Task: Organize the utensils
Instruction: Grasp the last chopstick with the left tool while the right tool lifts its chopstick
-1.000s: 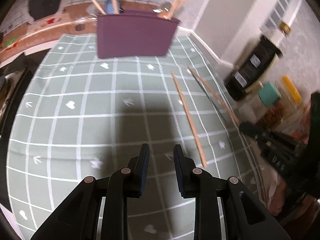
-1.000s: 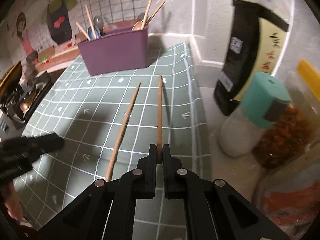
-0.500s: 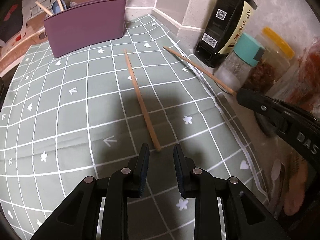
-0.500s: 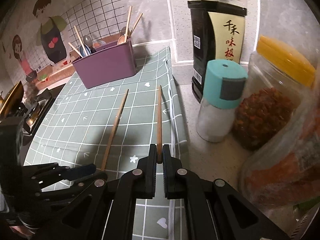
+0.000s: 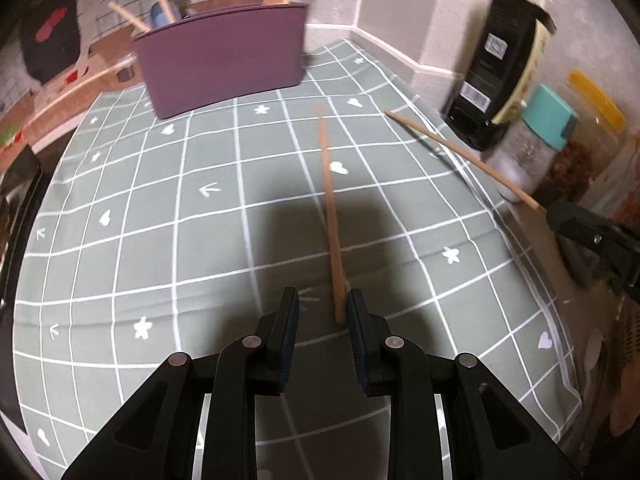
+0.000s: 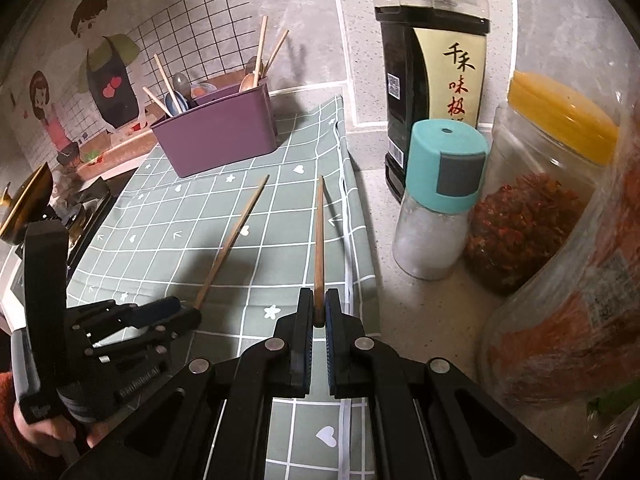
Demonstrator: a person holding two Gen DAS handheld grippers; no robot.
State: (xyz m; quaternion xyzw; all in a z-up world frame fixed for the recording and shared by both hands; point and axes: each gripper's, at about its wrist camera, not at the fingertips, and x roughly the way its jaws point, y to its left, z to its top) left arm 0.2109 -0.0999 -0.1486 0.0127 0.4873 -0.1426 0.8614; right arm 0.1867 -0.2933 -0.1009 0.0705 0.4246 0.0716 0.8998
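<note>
A purple utensil holder [image 5: 224, 56] with chopsticks and spoons stands at the far end of a grey-green checked mat [image 5: 160, 220]; it also shows in the right wrist view [image 6: 218, 136]. One wooden chopstick [image 5: 330, 208] lies on the mat, its near end between the open fingers of my left gripper [image 5: 322, 316], close to the right finger. My right gripper [image 6: 318, 314] is shut on a second chopstick [image 6: 319, 236] and holds it above the mat's right edge. That chopstick also shows in the left wrist view [image 5: 460, 156]. The left gripper shows in the right wrist view [image 6: 188, 314].
A dark soy sauce bottle [image 6: 434, 72], a teal-capped shaker [image 6: 438, 200] and a yellow-lidded jar of red flakes [image 6: 536, 208] stand on the counter right of the mat. A stove [image 6: 28, 204] sits at the left. A tiled wall is behind the holder.
My left gripper has moved forward, so the lying chopstick's near end is now between its fingers. My right gripper has drawn back and lifted its held chopstick.
</note>
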